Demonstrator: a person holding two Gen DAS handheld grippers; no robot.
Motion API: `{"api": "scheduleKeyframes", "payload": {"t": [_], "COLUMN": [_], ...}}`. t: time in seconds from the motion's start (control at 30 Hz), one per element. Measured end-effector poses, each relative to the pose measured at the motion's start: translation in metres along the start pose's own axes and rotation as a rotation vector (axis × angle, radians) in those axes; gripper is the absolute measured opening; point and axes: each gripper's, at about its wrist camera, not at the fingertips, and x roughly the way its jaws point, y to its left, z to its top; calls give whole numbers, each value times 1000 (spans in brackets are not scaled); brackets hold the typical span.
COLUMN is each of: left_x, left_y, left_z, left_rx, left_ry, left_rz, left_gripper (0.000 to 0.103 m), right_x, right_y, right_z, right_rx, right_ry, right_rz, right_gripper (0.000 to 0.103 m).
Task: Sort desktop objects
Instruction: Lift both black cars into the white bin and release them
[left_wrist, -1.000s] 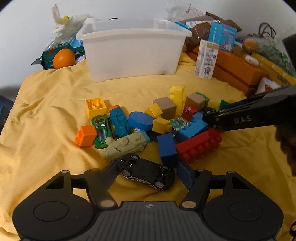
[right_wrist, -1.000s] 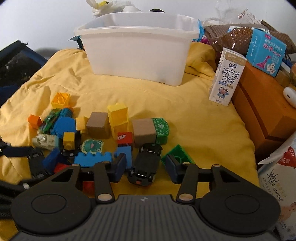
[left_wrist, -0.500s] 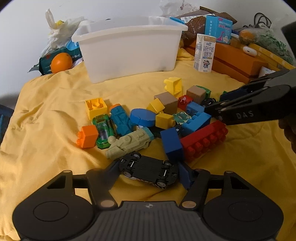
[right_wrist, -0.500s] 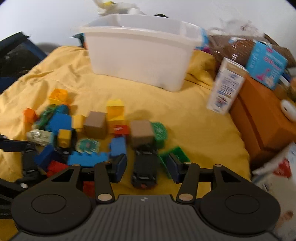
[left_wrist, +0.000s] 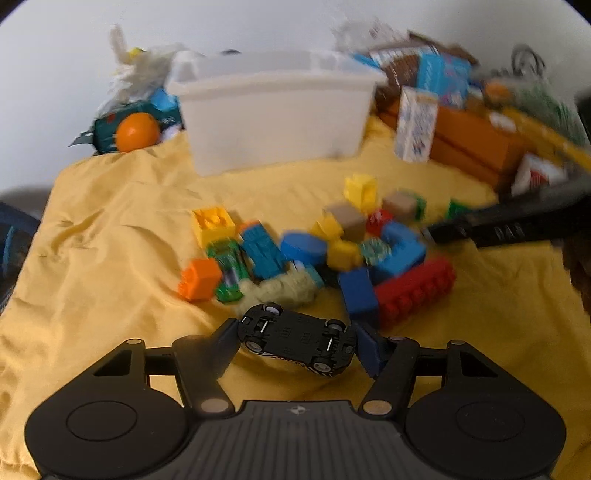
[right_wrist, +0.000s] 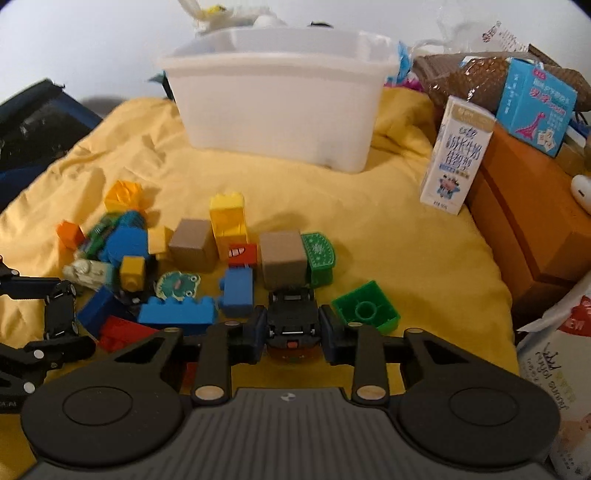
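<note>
Yellow cloth (right_wrist: 399, 258) covers the desk, rumpled, with a white plastic tub (right_wrist: 280, 99) standing at its far side. In front of the tub lies a heap of toy building blocks (right_wrist: 177, 258) in blue, yellow, red, brown and orange.

Nearest the camera in the left wrist view, the left tool (left_wrist: 295, 338) grips a black toy car (left_wrist: 295, 338) turned belly up, wheels showing; one pad presses each end, and the car sits lengthwise across the gap, on the near side of the heap from the tub.

On the right wrist view, the right tool (right_wrist: 291, 325) is closing on a second black toy car (right_wrist: 291, 314), which stands between its blue pads, both pads at its flanks. That car is at the near edge of the heap, directly before a brown cube (right_wrist: 282, 258), with a green square block (right_wrist: 365, 310) just to its right.

A white milk carton (right_wrist: 456, 158) stands upright right of the tub, beside an orange box (right_wrist: 532, 229).
</note>
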Motion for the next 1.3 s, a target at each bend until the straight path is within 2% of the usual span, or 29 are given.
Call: {"api": "scheduleKeyframes", "payload": {"t": [0.27,0.43,0.63,0.77,0.87,1.0,1.17,1.23,1.3], "left_x": [-40,-42,-22,3,23,45,63,68,68], "left_y": [31,47,62,71,73,74,74,75,78], "left_z": [55,109,192,238,261,281,293,295,292], "left_rx": [-104,-133,-111,-126,-108,-141,-149,-166,-173], "left_ry": [-140,-196,-209,-151,-109,-53,-28,-18,-23], "left_rz": [34,49,36,10,11,0,14,42,57], "left_gripper": [69,69,69,69,69,69,69,71,72], "right_x": [-49,-66,-70,-61,-48,-25,4,9,12], "right_y": [-9,-13,-23,-33,-39,-46,-56,-58,-60], "right_z": [15,50,118,168,200,226,244,246,250], "right_rx": [84,126,152,153,149,135,141,137,136], "right_ry": [-112,-174,-243,-251,-228,-195,-118,-109,-120], "right_rz": [47,87,131,149,153,139,131,105,85], "right_gripper": [33,33,33,33,33,33,34,38,63]}}
